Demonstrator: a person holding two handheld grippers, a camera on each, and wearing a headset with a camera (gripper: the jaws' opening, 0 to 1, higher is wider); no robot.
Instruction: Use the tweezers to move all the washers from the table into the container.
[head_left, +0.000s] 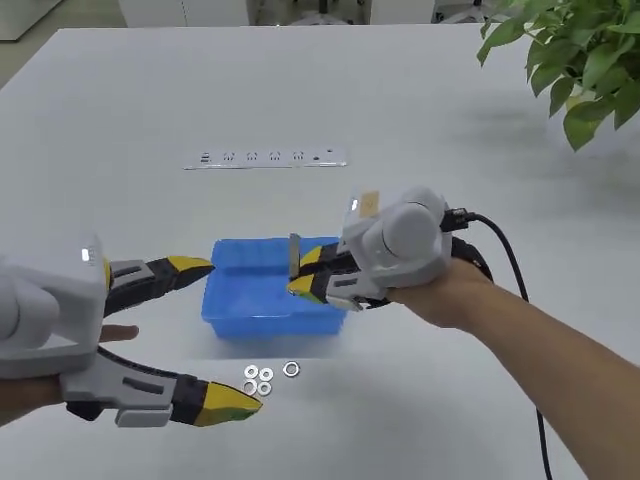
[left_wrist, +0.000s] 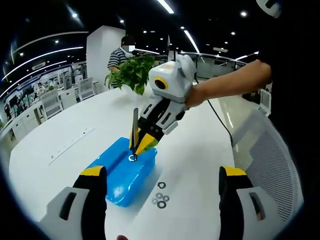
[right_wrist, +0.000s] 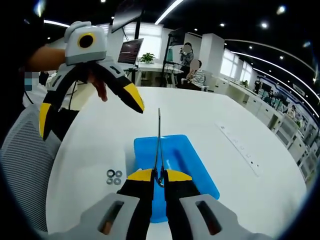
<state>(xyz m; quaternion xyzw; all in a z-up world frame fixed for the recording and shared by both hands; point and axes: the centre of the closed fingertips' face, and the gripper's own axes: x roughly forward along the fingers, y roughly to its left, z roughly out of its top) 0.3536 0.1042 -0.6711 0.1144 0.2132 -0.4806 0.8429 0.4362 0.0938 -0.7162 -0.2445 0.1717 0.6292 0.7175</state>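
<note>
Trouble, as I judge it, sits at the tips. My right gripper (right_wrist: 159, 176) is clenched on the tweezers (left_wrist: 135, 130), and in the left gripper view a small ring that looks like a washer hangs at their lower end, right over the near edge of the blue container (head_left: 270, 322). If I ease my squeeze here, it could fall on the table side of the wall instead of inside. Pressing harder could twist the thin blades between my jaws and flick the ring away. It needs to go further in over the container before I let go.

The tweezers stand close to upright, long axis running top to bottom, tips down toward the container and blunt end up. I hold them low, close to the tips.

My left gripper (head_left: 228, 333) hangs wide open, holding nothing, beside the container's left end. Four more washers (head_left: 262, 378) lie on the table just in front of the container: three touching, one slightly apart.
</note>
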